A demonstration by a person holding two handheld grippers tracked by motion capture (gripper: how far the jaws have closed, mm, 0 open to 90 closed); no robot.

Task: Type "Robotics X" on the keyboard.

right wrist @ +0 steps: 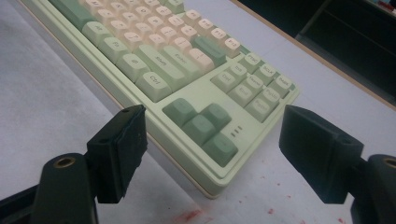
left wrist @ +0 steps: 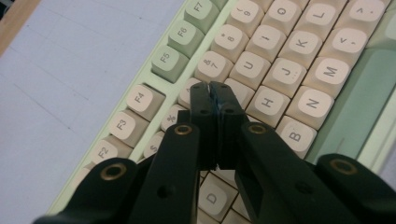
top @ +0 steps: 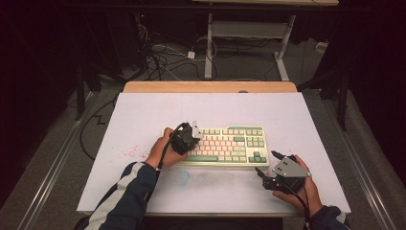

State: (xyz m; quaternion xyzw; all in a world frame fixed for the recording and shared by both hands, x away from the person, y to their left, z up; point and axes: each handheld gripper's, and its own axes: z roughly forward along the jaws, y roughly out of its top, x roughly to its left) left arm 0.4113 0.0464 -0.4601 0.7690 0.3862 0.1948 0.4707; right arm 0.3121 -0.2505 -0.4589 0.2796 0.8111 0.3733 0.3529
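Left tool (left wrist: 209, 88) first: jaws pressed together, nothing pinched between, tips parked right over the number row, just above the 6 key (left wrist: 189, 91), next to the 7 key (left wrist: 213, 65). Touching the cap or hovering a hair above it? Can't tell from this angle. Looks like poking at keys with the closed tips, so a keypress job by the look of it.

Seen from the high view, same left tool (top: 194, 130) sitting over the upper-left part of the keyboard (top: 225, 146), held by the left hand (top: 163, 146) coming in from 7 o'clock.

Keyboard itself: green and cream, lying flat near the middle of the counter (top: 143, 110), long axis running 9 to 3 o'clock across it.

Right tool (top: 268, 164) way different: jaws spread wide, empty, resting off the keyboard's lower-right corner, roughly 4 o'clock from the board. From its own camera, right tool (right wrist: 212, 158) framing the arrow cluster (right wrist: 201, 126) between the open jaws, keyboard edge just ahead at 12 o'clock.

So the relation that matters: left tool already on top of the keys, right tool beside the board and not touching. Left hand clearly nearer for anything in the letter block; right better placed for the arrows or nav keys.

Some pinkish stains (top: 131, 153) on the counter at 8 o'clock, nothing in the way.
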